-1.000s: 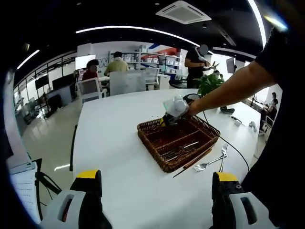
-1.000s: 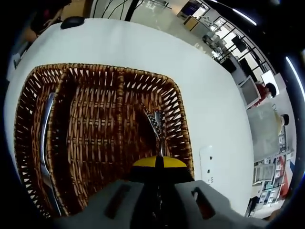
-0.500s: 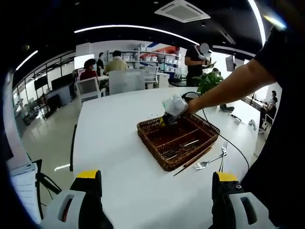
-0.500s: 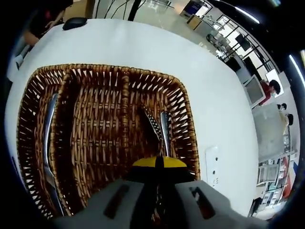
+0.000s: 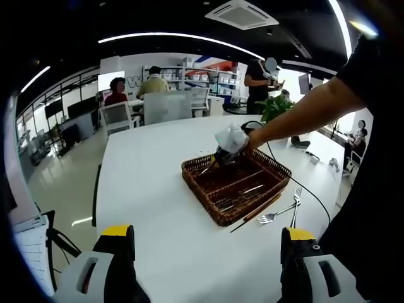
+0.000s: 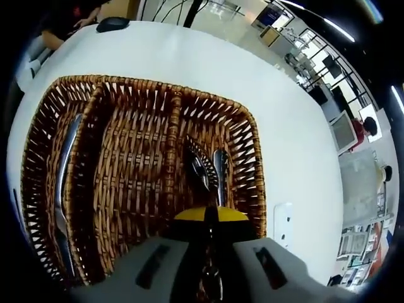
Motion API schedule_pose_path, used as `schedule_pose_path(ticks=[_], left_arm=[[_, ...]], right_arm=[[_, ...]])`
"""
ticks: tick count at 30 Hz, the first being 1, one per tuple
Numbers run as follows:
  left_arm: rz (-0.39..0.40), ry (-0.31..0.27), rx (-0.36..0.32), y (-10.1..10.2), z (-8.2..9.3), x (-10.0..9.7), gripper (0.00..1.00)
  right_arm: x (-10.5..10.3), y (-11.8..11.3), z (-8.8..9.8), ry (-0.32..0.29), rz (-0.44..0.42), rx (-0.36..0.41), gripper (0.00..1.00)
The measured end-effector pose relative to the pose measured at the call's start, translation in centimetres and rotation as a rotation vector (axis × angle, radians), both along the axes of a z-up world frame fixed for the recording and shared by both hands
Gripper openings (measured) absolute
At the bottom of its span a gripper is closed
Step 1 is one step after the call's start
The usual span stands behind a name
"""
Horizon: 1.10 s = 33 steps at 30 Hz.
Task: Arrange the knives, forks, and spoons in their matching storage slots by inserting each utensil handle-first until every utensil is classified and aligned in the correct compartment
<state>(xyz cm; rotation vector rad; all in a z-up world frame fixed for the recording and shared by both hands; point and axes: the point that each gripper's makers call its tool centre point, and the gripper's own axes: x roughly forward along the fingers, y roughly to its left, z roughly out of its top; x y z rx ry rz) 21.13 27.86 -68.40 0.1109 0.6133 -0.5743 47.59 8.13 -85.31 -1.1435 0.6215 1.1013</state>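
Hovering low over the white table (image 5: pixel 145 189), the left gripper (image 5: pixel 208 252) hangs with its jaws wide apart and nothing between them. Further out at about one o'clock lie two forks (image 5: pixel 281 211) on the bare tabletop, just beside the basket (image 5: pixel 208 211), with a dark thin stick (image 5: pixel 252 218) against its near edge. Beyond them, the right gripper (image 5: pixel 228 144) reaches into the basket's far end, held by a person's arm.

Looking along the right gripper (image 6: pixel 208 218), the yellow tips sit pressed together; whether they pinch a handle I cannot tell. Just past the tips, at twelve o'clock, utensils (image 6: pixel 207 169) lie in the right-hand slot, side by side and touching. Away at nine o'clock a long knife (image 6: pixel 63 170) rests in the left slot; the middle slot looks bare wicker.

My read: these are thin, stiff, polished steel pieces, light but slippery, prone to pivot if pinched at one end. Gripping the forks across the neck, near the balance point, should leave the handle free to lead in.
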Motion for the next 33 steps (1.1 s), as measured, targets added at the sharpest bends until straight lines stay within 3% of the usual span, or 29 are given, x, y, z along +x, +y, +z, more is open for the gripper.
schedule_pose_path(ticks=[10, 14, 15, 18, 22, 24, 26, 31, 33], left_arm=[[-0.017, -0.012, -0.006, -0.5, 0.2, 0.5, 1.00], [-0.027, -0.025, -0.008, -0.8, 0.7, 0.9, 1.00], [-0.029, -0.029, -0.008, -0.9, 0.8, 1.0, 1.00], [-0.038, -0.045, -0.012, -1.0, 1.2, 1.4, 1.00], [-0.053, -0.073, -0.025, -1.6, 1.9, 2.2, 1.00], [-0.063, -0.090, -0.034, -2.1, 2.3, 2.6, 1.00], [-0.069, -0.101, -0.044, -2.4, 2.7, 3.0, 1.00], [-0.093, -0.123, -0.073, -3.0, 3.4, 3.7, 1.00], [-0.105, -0.136, -0.073, -3.3, 3.8, 3.9, 1.00]], right_arm=[[0.3, -0.5, 2.2, 0.017, -0.027, 0.077, 0.20], [0.1, -0.3, 3.6, 0.037, -0.057, 0.161, 0.25], [0.3, -0.4, 4.1, 0.025, -0.072, 0.173, 0.30], [0.5, 0.2, 7.1, -0.017, -0.091, 0.307, 0.53], [1.3, -1.7, 9.8, -0.107, -0.160, 0.337, 0.76], [1.2, -2.4, 11.1, -0.102, -0.225, 0.407, 0.88], [1.2, -3.5, 11.9, -0.116, -0.265, 0.421, 0.96], [0.1, -5.9, 13.9, -0.112, -0.392, 0.521, 0.99], [-0.6, -7.1, 14.4, -0.129, -0.418, 0.529, 0.99]])
